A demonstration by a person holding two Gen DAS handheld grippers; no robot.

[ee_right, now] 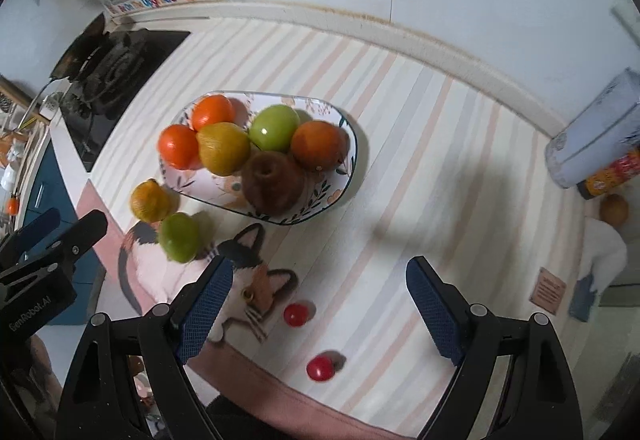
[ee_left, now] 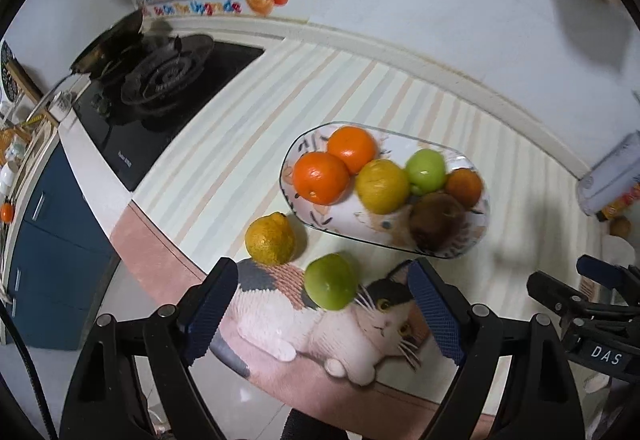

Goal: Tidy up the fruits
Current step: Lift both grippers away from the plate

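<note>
An oval patterned plate on the striped mat holds several fruits: oranges, a yellow fruit, a green apple and a brown kiwi. A loose green apple and a yellow-orange citrus lie on the mat beside the plate. My left gripper is open, just in front of the loose green apple. My right gripper is open and empty above two small red tomatoes.
A gas stove with a pan stands at the left. A white cylindrical container and an orange package lie at the right by the wall. The counter edge runs along the near left.
</note>
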